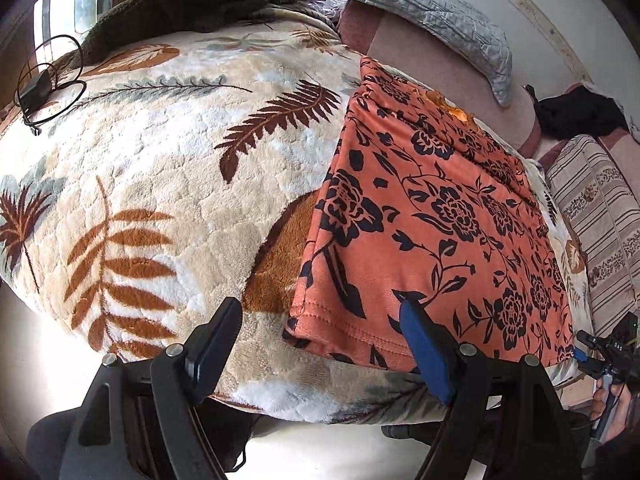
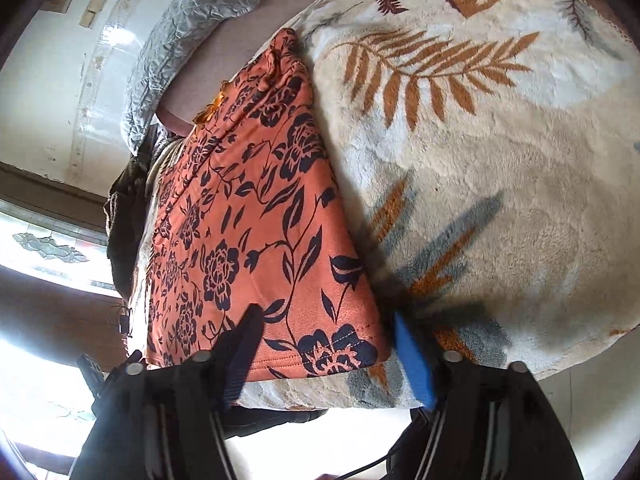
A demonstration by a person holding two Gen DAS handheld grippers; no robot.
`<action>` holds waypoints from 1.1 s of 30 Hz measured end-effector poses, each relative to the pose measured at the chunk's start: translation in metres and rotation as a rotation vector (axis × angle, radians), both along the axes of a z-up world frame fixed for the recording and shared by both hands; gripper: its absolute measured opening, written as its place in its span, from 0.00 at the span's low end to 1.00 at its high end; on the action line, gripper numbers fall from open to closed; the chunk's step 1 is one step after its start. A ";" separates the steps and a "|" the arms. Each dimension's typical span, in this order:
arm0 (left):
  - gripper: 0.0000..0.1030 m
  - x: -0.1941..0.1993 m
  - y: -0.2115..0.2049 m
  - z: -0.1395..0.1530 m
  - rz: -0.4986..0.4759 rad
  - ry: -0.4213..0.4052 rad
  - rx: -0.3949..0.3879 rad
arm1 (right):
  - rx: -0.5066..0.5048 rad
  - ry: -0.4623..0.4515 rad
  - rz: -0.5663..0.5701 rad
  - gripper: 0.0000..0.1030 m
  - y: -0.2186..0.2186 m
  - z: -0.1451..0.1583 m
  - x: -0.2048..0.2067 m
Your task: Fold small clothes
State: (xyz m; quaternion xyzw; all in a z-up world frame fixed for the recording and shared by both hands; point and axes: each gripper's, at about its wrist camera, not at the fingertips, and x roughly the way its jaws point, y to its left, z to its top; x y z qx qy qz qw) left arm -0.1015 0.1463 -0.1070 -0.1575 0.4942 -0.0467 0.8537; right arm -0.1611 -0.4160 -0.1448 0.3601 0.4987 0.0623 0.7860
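Observation:
An orange garment with a dark floral print (image 1: 432, 216) lies flat on a fleece leaf-print blanket (image 1: 168, 168). It also shows in the right wrist view (image 2: 248, 216). My left gripper (image 1: 320, 312) is open, its jaws wide apart over the garment's near left hem corner. My right gripper (image 2: 324, 320) is open over the garment's near right hem corner, above the blanket (image 2: 500, 160). Neither holds anything. The right gripper (image 1: 600, 356) shows at the far right of the left wrist view.
A brown fleece (image 1: 192, 0) is heaped at the back. A grey quilted pillow (image 1: 432, 12) lies against the wall. A black cable with a charger (image 1: 40, 84) lies at the left. Dark clothing (image 1: 580, 112) and a striped cloth (image 1: 600, 216) lie at the right.

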 end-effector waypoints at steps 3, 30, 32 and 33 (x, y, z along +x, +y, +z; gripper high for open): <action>0.74 0.004 -0.001 -0.008 0.001 0.039 -0.001 | 0.001 0.026 0.017 0.44 0.003 -0.005 0.003; 0.07 0.014 -0.006 -0.011 0.024 0.043 0.010 | 0.040 0.015 0.061 0.30 0.007 -0.004 0.010; 0.07 0.013 -0.004 -0.006 0.019 0.036 -0.008 | 0.035 0.041 0.065 0.08 0.009 -0.006 0.011; 0.07 0.011 -0.002 0.000 0.022 0.019 -0.022 | 0.031 0.030 0.062 0.08 0.009 -0.003 0.010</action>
